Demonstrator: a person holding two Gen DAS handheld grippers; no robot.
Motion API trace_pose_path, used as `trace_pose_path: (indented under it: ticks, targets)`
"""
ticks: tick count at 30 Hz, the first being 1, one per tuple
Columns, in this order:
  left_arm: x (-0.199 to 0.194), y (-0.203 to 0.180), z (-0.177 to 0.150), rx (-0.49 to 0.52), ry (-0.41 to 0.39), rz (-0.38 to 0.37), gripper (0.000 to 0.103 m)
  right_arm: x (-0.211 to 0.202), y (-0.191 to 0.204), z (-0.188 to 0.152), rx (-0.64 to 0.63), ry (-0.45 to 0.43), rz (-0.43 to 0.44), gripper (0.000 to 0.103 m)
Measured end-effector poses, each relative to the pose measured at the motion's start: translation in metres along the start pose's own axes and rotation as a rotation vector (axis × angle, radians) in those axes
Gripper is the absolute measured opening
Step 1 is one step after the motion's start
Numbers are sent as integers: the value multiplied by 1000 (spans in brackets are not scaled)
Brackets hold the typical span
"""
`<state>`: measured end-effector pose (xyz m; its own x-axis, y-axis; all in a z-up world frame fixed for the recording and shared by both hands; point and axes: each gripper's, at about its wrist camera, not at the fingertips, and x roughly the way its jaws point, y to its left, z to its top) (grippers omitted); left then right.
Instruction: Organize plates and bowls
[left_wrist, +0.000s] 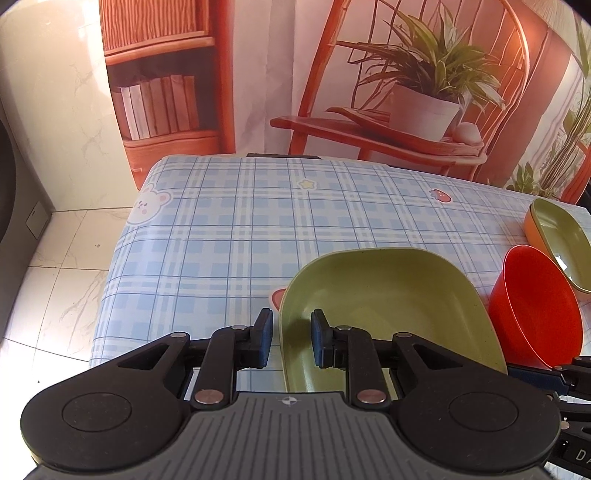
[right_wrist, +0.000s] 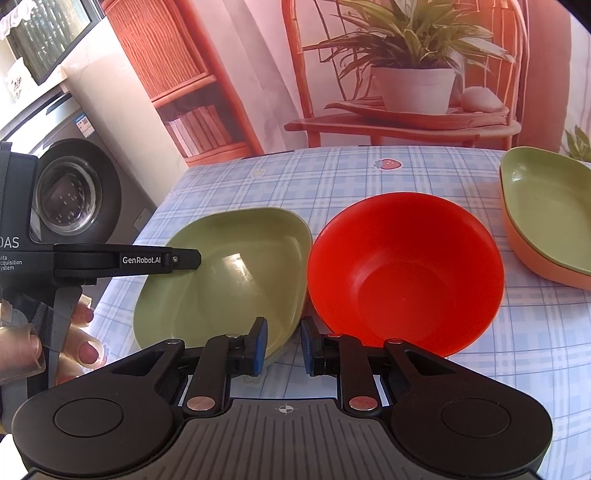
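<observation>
Left gripper (left_wrist: 291, 338): jaws slightly apart, straddling green plate (left_wrist: 384, 295) rim; clamping cannot be told.
Right gripper (right_wrist: 283, 345): jaws slightly apart, nothing clamped.
Red bowl (right_wrist: 406, 273): beside plate, on table (left_wrist: 229, 229).

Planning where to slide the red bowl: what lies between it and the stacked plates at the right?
Nothing: only bare checked tablecloth separates the red bowl from the stacked plates. The right wrist view shows it clearly.
</observation>
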<state>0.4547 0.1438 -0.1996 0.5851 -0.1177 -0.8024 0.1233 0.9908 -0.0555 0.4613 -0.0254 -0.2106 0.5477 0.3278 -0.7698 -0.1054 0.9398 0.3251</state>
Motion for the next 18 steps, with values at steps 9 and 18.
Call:
trace_pose_path:
  ticks: [9, 18]
  targets:
    - [-6, -1, -8, 16, -7, -7, 16, -1, 0, -4, 12, 7, -16, 20]
    - [-20, 1, -17, -26, -28, -4, 13, -5, -1, -7, 5, 7, -38, 13]
